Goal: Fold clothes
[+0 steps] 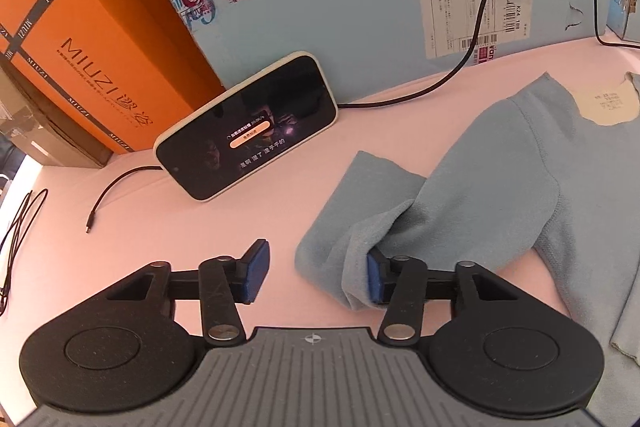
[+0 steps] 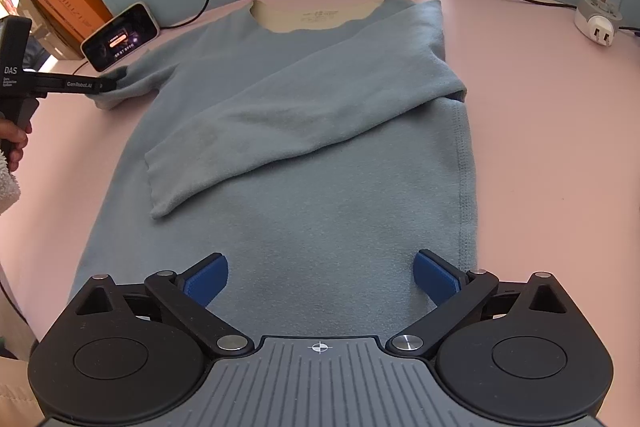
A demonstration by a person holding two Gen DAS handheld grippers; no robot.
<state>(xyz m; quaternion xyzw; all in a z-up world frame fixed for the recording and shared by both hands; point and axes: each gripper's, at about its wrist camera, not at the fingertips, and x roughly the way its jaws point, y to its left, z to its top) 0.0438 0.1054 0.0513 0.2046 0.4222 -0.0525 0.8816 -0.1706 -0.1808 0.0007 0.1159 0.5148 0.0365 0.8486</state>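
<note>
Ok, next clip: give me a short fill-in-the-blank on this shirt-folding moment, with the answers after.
1. The blue long-sleeved shirt lies on a ___ table.
2. One sleeve is folded ___ the shirt's body.
3. The left gripper has the cuff of the other sleeve over one ___ pad.
4. A phone leans against the ___ cardboard panel.

Missing words: pink; across; blue; light blue

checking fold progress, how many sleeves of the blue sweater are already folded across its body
1. The right sleeve lies diagonally across the sweater's front. The left sleeve is still off to the side on the pink table, bunched at the left claw.
</note>
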